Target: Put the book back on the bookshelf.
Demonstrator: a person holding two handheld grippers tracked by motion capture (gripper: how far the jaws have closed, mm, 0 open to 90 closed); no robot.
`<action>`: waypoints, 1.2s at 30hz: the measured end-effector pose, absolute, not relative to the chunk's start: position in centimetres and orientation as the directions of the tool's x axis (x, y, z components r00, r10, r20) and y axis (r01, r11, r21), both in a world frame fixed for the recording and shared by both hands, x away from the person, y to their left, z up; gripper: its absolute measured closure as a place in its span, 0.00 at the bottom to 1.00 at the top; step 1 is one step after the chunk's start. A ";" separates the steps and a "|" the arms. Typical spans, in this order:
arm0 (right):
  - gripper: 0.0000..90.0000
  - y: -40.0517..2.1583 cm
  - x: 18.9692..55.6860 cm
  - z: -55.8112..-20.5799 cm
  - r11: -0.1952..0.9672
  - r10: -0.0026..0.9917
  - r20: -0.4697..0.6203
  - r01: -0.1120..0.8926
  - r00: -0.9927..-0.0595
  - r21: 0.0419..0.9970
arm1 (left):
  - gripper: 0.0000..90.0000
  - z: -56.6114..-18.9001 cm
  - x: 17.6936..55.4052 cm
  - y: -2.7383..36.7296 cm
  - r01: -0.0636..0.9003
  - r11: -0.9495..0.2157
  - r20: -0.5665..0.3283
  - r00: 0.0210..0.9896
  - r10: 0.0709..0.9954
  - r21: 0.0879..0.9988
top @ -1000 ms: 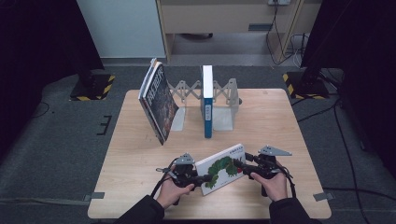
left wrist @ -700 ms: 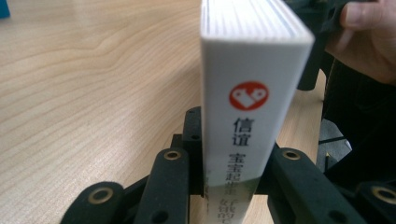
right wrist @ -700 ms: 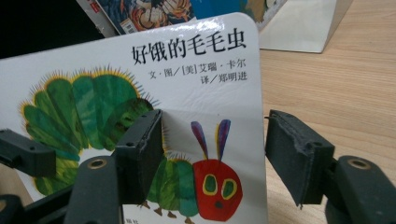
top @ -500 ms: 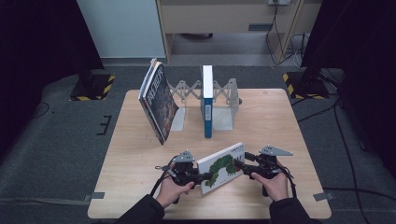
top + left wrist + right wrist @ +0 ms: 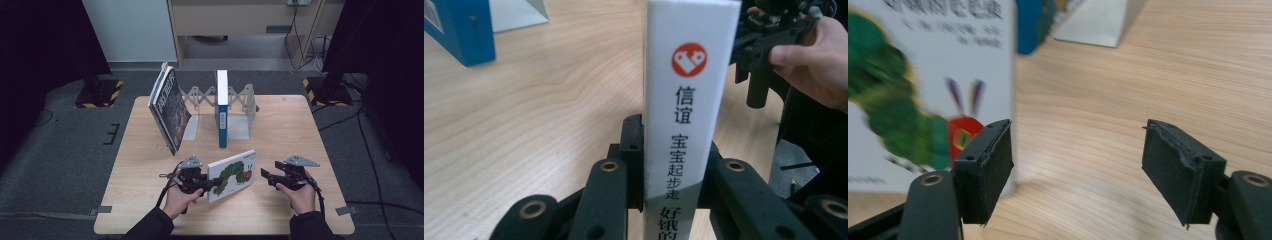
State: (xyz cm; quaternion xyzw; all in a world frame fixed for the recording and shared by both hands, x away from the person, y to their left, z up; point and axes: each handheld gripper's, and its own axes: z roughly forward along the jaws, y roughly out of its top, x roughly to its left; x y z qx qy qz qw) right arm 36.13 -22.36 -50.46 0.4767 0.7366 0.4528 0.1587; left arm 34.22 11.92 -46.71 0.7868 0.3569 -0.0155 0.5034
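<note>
A white picture book with a green caterpillar on its cover (image 5: 232,175) is raised on edge near the table's front. My left gripper (image 5: 212,184) is shut on its left end; in the left gripper view both jaws press the white spine (image 5: 689,100) of the book. My right gripper (image 5: 265,176) stands just right of the book, apart from it. Its jaws have just been opening. In the right gripper view my right gripper (image 5: 1078,160) holds bare table between its pads, and the book cover (image 5: 923,75) stands just outside its left jaw.
On the wooden table (image 5: 300,130) stands a grey expanding book rack (image 5: 240,97). A blue and white book (image 5: 222,107) is upright in it. A dark book (image 5: 170,107) leans at the rack's left end. Black stands flank the table.
My right gripper has opened and come off the book's right edge. My left gripper has lifted its end of the book a little.
</note>
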 end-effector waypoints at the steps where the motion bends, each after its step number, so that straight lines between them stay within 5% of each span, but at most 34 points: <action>1: 0.31 -22.4 36.1 -50.5 0.146 0.852 0.184 0.561 -0.489 0.815 | 0.83 -46.6 34.3 12.0 0.579 -0.234 -0.384 0.741 0.551 0.781; 9: 0.28 -22.8 36.4 -51.1 0.238 0.879 0.088 0.590 -0.469 0.772 | 0.83 -45.4 34.4 12.7 0.566 -0.219 -0.361 0.731 0.579 0.795; 36: 0.21 -24.7 37.0 -52.7 0.274 0.907 0.051 0.679 -0.418 0.681 | 0.83 -41.1 37.5 10.9 0.465 -0.135 -0.252 0.674 0.694 0.875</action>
